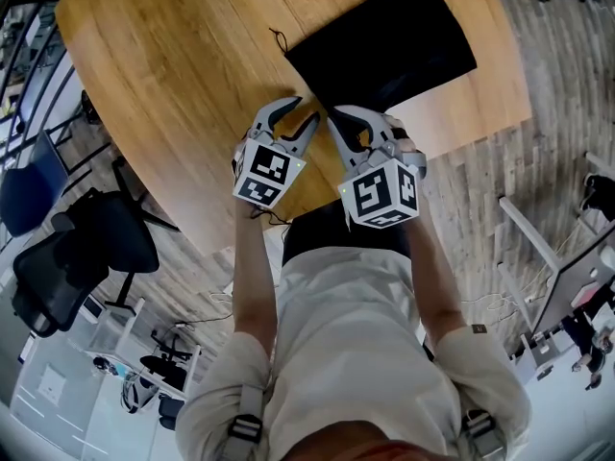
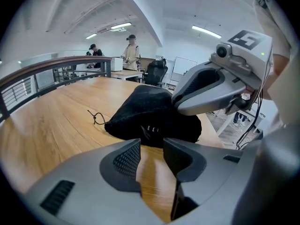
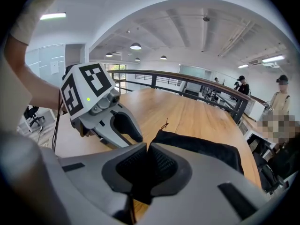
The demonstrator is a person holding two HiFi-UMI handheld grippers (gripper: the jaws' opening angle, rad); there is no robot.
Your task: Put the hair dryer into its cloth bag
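Note:
The black cloth bag [image 1: 384, 46] lies on the wooden table [image 1: 173, 75], its drawstring [image 1: 277, 38] trailing off its left corner. It bulges in the left gripper view [image 2: 150, 116]. No hair dryer shows in any view. My right gripper [image 1: 338, 115] is at the bag's near corner, jaws closed [image 3: 146, 148] with black fabric [image 3: 201, 149] pinched at the tips. My left gripper [image 1: 300, 113] hovers just left of it, a little short of the bag. Its jaws [image 2: 151, 146] stand apart with only bare wood between them.
The table's near edge [image 1: 317, 205] runs just behind both grippers. Black office chairs [image 1: 86, 248] stand on the floor at the left. A railing [image 3: 187, 83] borders the table's far side. People stand at desks [image 2: 131, 50] in the background.

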